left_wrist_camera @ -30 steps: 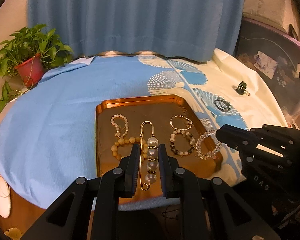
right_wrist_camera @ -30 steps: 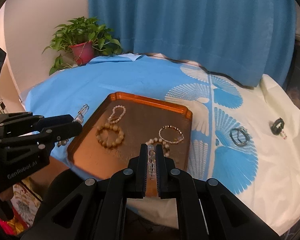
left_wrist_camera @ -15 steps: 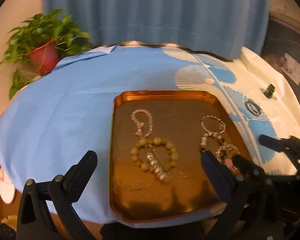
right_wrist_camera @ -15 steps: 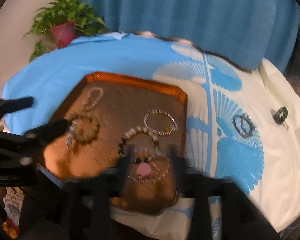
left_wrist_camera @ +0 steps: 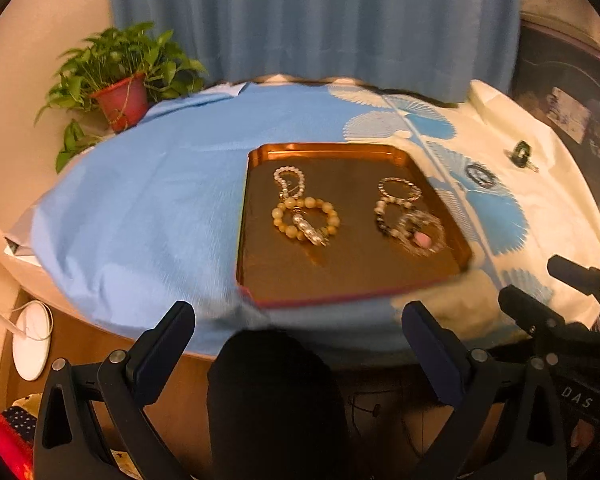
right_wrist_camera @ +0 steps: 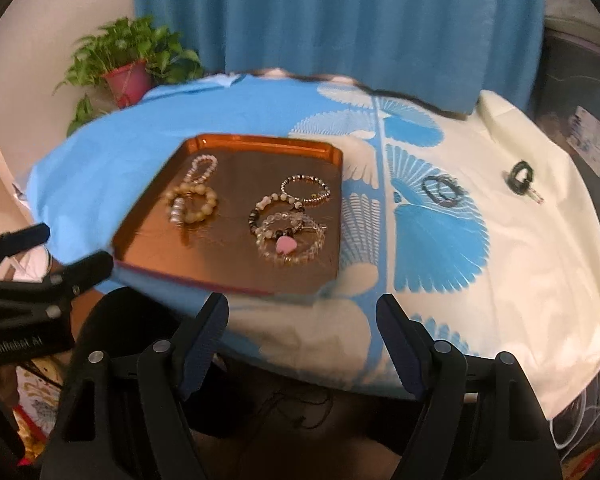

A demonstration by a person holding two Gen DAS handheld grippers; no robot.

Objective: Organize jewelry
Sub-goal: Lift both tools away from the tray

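Note:
A copper tray on the clothed table holds several bracelets. A pearl pin lies across a yellow bead bracelet at the tray's left. A clear bracelet with a pink charm overlaps a black-and-white bead bracelet at its right. My left gripper hangs wide open and empty off the table's near edge. My right gripper is beside it, its jaws opening with nothing between them. A dark bracelet and a small black piece lie on the cloth right of the tray.
A potted plant stands at the back left before a blue curtain. A dark rounded shape fills the space below the table edge between my left fingers. A white object lies on the floor at left.
The left gripper let go of the pearl pin and the right let go of the clear bracelet; both now lie in the tray. Both grippers opened and drew back past the table's near edge.

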